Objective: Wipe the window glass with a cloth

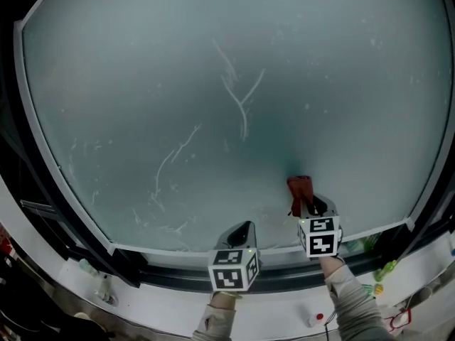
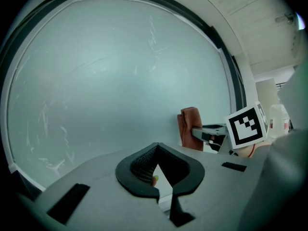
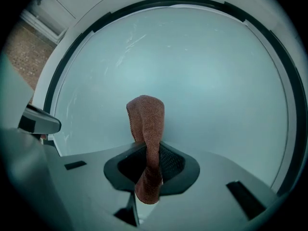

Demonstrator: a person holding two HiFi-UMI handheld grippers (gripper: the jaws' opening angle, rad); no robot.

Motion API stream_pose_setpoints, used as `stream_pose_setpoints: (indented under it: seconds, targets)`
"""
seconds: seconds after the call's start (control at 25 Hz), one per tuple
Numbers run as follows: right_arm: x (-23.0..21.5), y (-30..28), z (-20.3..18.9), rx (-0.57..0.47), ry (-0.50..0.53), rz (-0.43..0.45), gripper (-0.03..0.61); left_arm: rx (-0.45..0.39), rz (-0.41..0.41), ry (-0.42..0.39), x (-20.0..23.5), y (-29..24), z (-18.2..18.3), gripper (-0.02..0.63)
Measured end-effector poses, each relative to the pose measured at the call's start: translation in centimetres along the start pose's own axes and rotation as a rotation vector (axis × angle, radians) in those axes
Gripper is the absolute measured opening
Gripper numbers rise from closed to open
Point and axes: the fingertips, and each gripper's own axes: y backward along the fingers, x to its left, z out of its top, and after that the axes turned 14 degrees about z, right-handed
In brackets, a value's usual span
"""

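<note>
The frosted window glass (image 1: pixel 213 105) fills the head view and carries white streaks (image 1: pixel 238 94). My right gripper (image 1: pixel 311 206) is near the pane's lower right, shut on a red-brown cloth (image 1: pixel 299 190) whose folded end stands up against the glass. In the right gripper view the cloth (image 3: pixel 147 124) runs up out of the pinched jaws (image 3: pixel 149 166) in front of the glass (image 3: pixel 207 81). My left gripper (image 1: pixel 242 231) is by the bottom frame, left of the right one, shut and holding nothing (image 2: pixel 155 174). Its view shows the cloth (image 2: pixel 189 126) and the glass (image 2: pixel 106 81).
A dark window frame (image 1: pixel 178 261) runs under the pane, with a white sill (image 1: pixel 284 311) below it. Green items (image 1: pixel 384 268) and small objects lie on the sill at right. Fainter scratches (image 1: pixel 170 162) mark the glass lower left.
</note>
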Motion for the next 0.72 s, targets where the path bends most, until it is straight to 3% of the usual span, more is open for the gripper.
stream_pose_setpoints:
  seconds: [0.72]
  targets:
    - [-9.7,5.3,-2.6,0.039,-0.034,-0.199,0.049,0.009,-0.134,-0.001,-7.0,-3.3,-0.2,0.003]
